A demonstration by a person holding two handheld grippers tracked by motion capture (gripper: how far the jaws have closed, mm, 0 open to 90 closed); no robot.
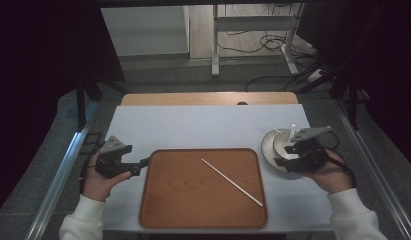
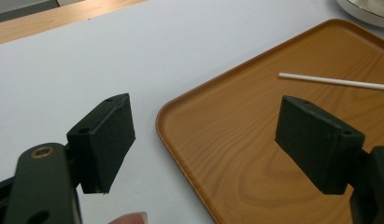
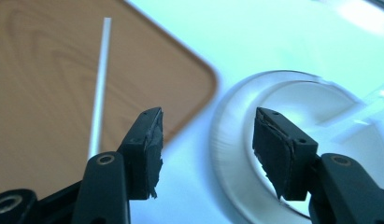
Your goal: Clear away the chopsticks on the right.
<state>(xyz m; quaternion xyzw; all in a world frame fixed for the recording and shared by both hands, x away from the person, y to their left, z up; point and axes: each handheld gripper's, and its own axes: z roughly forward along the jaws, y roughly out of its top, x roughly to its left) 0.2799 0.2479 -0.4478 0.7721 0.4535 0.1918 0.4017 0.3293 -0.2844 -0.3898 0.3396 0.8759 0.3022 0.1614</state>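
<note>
Item one: my right hand-held gripper [image 1: 288, 156], jaws spread wide with nothing between them, held above the near edge of a white bowl [image 1: 276, 145] on the bench [image 1: 193, 127]; in the right gripper view the bowl's rim runs beneath and between the two pads [image 3: 150, 149], untouched. Item two: inside the bowl, past my right jaws, a thin white stick [image 1: 269, 126] leans on the far rim, and a pale upright piece I cannot identify stands by it. Item three: a second white stick [image 1: 232, 182], lying flat and slantwise on the wooden tray [image 1: 158, 210], well to the left of the right gripper and to the right of the left one. My guess is the sticks go from bowl to tray, so this one looks delivered and the right jaws stand open ready for the next. Item four: my left hand-held gripper [image 1: 142, 166], jaws likewise spread and empty, poised at the tray's left edge; the rim passes between the pads in the left gripper view, apart from both, presumably ready to steady the tray.
</note>
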